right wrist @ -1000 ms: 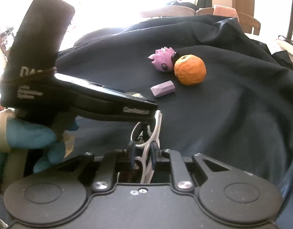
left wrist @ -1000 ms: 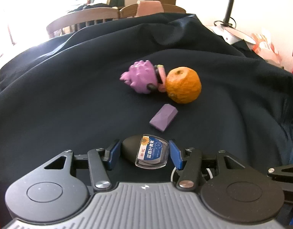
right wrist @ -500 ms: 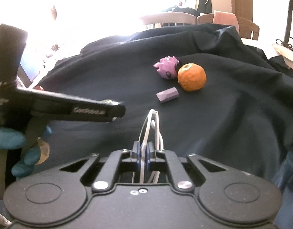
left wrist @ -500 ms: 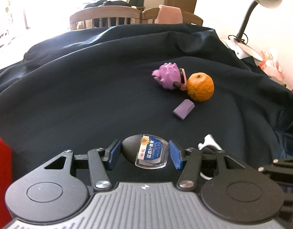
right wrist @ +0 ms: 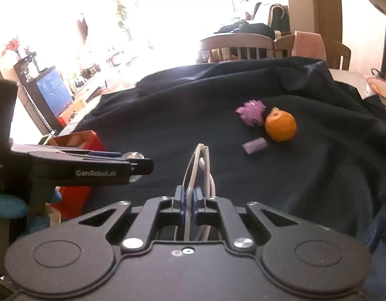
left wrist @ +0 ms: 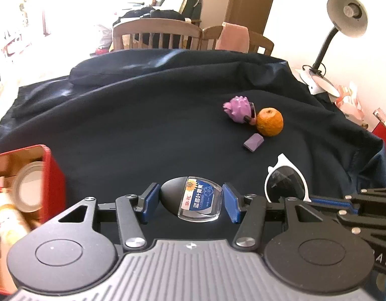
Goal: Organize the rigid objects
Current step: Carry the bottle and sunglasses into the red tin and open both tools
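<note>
My left gripper [left wrist: 190, 202] is shut on a black oval case with a clear lid and blue label [left wrist: 191, 199], carried above the dark cloth. My right gripper [right wrist: 189, 202] is shut on white-framed sunglasses [right wrist: 196, 165], seen edge-on; the left wrist view shows their dark lens [left wrist: 285, 184] at lower right. A purple spiky toy [left wrist: 239, 109], an orange [left wrist: 270, 121] and a small purple block [left wrist: 253, 143] lie together on the cloth, ahead and to the right of both grippers. The left gripper [right wrist: 132, 166] shows side-on in the right wrist view.
A red box [left wrist: 53, 175] holding a tape roll and bottles stands at the lower left, also the red box [right wrist: 77, 145] behind the left gripper. Wooden chairs [left wrist: 156, 35] line the table's far edge. A desk lamp [left wrist: 343, 22] stands far right.
Both grippers rose and drew back from the toy group. The red box came into view on the left. The right gripper's jaws closed fully on the sunglasses and lifted them.
</note>
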Tool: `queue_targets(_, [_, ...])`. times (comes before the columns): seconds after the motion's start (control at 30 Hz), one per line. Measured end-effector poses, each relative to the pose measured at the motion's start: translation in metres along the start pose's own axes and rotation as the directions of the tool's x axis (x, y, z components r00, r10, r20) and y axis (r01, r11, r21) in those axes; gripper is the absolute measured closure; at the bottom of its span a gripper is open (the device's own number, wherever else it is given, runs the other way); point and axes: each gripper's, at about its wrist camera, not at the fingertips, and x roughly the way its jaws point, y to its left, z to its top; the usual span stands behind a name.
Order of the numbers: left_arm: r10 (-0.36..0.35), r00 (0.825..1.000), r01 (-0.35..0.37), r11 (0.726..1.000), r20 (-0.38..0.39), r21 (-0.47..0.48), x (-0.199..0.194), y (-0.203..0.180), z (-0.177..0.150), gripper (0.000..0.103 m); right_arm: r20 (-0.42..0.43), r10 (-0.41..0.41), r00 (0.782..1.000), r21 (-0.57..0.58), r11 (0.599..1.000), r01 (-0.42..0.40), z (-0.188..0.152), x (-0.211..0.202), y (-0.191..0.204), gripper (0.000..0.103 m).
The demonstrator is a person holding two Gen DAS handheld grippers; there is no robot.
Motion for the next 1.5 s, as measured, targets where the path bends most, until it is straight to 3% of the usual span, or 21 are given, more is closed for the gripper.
queue_targets(0.83, [0.049, 0.998, -0.046, 0.996, 0.035, -0.082, -0.093, 0.127, -0.030, 0.049, 0.024, 0.094, 0.995, -0.067, 0.994, -0.092, 0.016, 0.014, 0.131, 0.097])
queue_targets(1.5, [0.115, 0.993, -0.117, 0.989, -0.028, -0.090, -0.094, 0.220, -0.054, 0.049, -0.039, 0.135, 0.990, -0.156, 0.978, -0.139, 0.029, 0.066, 0.207, 0.097])
